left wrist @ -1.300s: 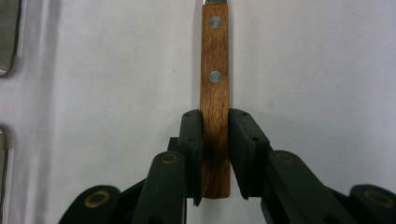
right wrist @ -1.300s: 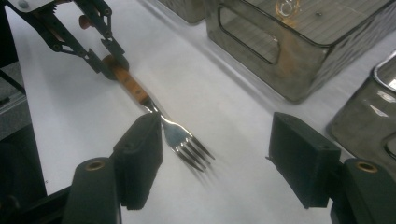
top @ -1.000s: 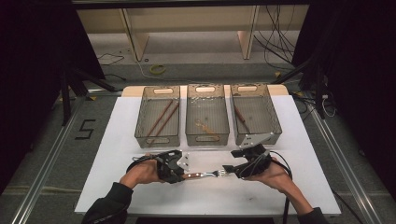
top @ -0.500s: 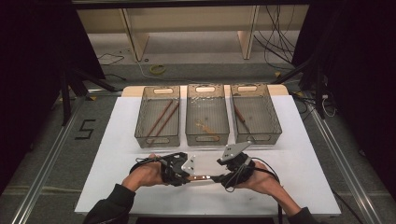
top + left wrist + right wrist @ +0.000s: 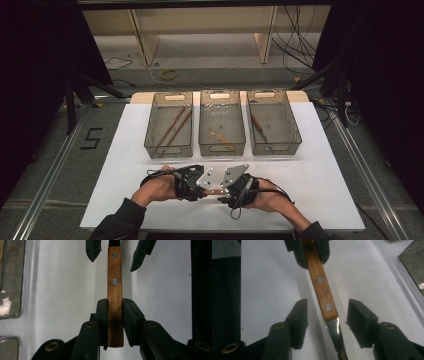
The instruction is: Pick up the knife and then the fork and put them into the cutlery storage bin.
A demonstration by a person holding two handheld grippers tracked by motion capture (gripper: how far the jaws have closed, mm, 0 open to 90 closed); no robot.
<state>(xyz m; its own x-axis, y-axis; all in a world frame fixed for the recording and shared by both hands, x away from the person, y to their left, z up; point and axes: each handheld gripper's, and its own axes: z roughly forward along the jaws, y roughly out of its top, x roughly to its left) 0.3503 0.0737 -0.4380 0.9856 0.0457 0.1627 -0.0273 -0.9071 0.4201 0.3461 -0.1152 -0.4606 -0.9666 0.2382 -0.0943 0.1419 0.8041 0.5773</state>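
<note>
A piece of cutlery with a riveted wooden handle [image 5: 115,287] and a shiny metal neck [image 5: 335,336] hangs just above the white table top. My left gripper [image 5: 115,313] is shut on the handle's butt end. From the opposite side my right gripper [image 5: 327,315] straddles the place where the handle [image 5: 320,287] meets the metal. Its jaws have just been closing, and a gap still shows on both sides of the wood. In the high view the left gripper [image 5: 187,182] and the right gripper [image 5: 235,189] meet nose to nose near the front edge, the handle [image 5: 216,191] between them.
Three clear bins stand in a row behind the hands: the left bin [image 5: 168,150] holds brown sticks, the middle bin [image 5: 222,150] a pale item, the right bin [image 5: 274,149] one brown stick. The white table top [image 5: 325,190] stretches to both sides.
My right gripper has travelled left and down until its jaws straddle the handle, and the jaws have narrowed. The left gripper has kept its grip and risen slightly.
</note>
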